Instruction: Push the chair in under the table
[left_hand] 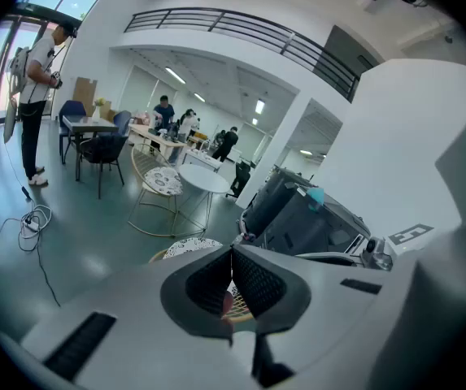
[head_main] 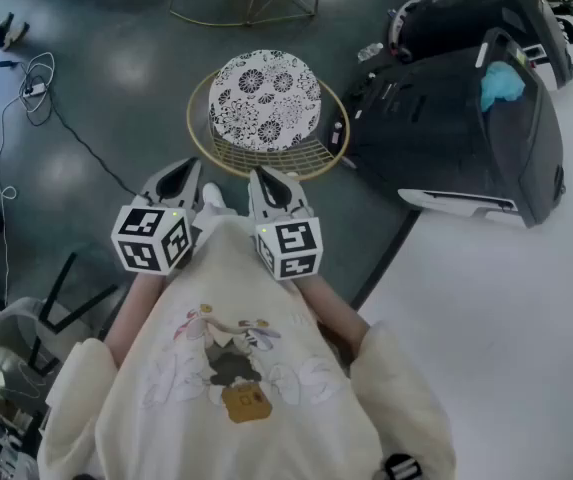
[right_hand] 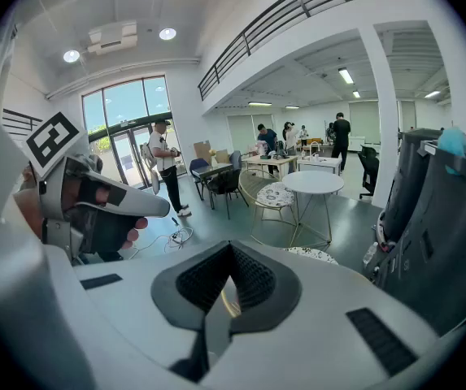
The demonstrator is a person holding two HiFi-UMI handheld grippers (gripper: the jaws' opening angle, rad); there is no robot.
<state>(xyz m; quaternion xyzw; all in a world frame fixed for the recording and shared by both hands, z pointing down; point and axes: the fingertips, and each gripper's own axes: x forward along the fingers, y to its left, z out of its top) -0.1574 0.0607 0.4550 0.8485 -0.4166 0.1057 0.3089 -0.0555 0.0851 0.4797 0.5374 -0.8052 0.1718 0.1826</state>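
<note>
A gold wire chair (head_main: pixel 266 118) with a black-and-white patterned cushion stands on the dark floor just ahead of me. My left gripper (head_main: pixel 191 166) and right gripper (head_main: pixel 258 175) are side by side a little short of the chair's near rim, not touching it. Both are shut with nothing between the jaws. In the left gripper view the cushion (left_hand: pixel 185 246) peeks over the shut left gripper (left_hand: pixel 232 255). The right gripper view shows the cushion (right_hand: pixel 320 256) beyond the shut right gripper (right_hand: pixel 231 250). A round white table (right_hand: pixel 314 183) on gold legs (head_main: pixel 251 3) stands beyond the chair.
A big white table (head_main: pixel 506 308) fills the right side, its dark edge (head_main: pixel 386 258) close to the chair. Bulky black cases (head_main: pixel 466 118) stand right of the chair. Cables (head_main: pixel 26 98) lie on the floor at left. A second patterned chair (left_hand: pixel 163 181) and several people are farther back.
</note>
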